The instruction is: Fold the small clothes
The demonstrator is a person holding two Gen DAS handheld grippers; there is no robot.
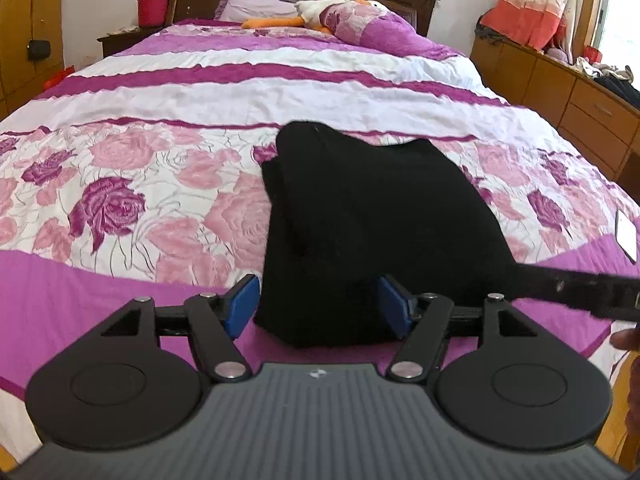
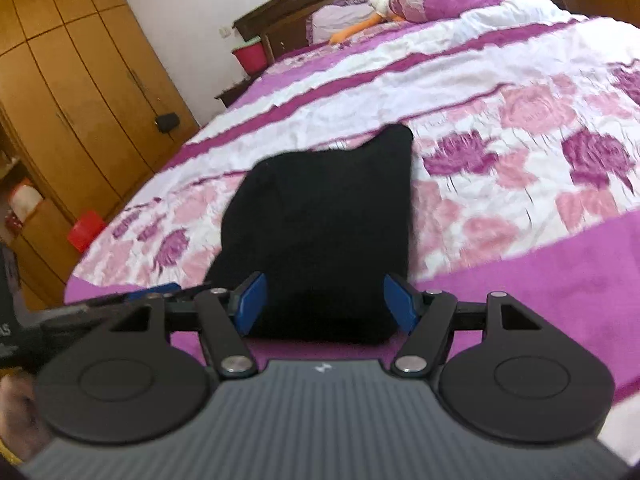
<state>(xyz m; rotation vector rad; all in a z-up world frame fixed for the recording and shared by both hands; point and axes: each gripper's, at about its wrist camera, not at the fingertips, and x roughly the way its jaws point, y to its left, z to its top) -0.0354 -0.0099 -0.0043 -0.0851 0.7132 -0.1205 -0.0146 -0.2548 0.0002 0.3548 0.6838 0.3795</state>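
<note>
A black garment (image 1: pixel 372 216) lies folded into a compact pile on the floral bedspread near the bed's front edge; it also shows in the right wrist view (image 2: pixel 324 232). My left gripper (image 1: pixel 320 308) is open, its blue pads on either side of the pile's near left corner. My right gripper (image 2: pixel 324 306) is open, its blue pads straddling the pile's near edge. Neither pair of pads presses the cloth. The right gripper's dark arm (image 1: pixel 580 292) shows at the right of the left wrist view, and the left gripper (image 2: pixel 120 300) at the left of the right wrist view.
The bed (image 1: pixel 240 80) has a pink and purple floral cover, with pillows and a plush goose (image 1: pixel 320 10) at the headboard. A red bucket (image 1: pixel 152 8) stands on the nightstand. Wooden wardrobe (image 2: pixel 80 80) on the left, wooden drawers (image 1: pixel 560 88) on the right. A white phone (image 1: pixel 626 236) lies at the bed's right edge.
</note>
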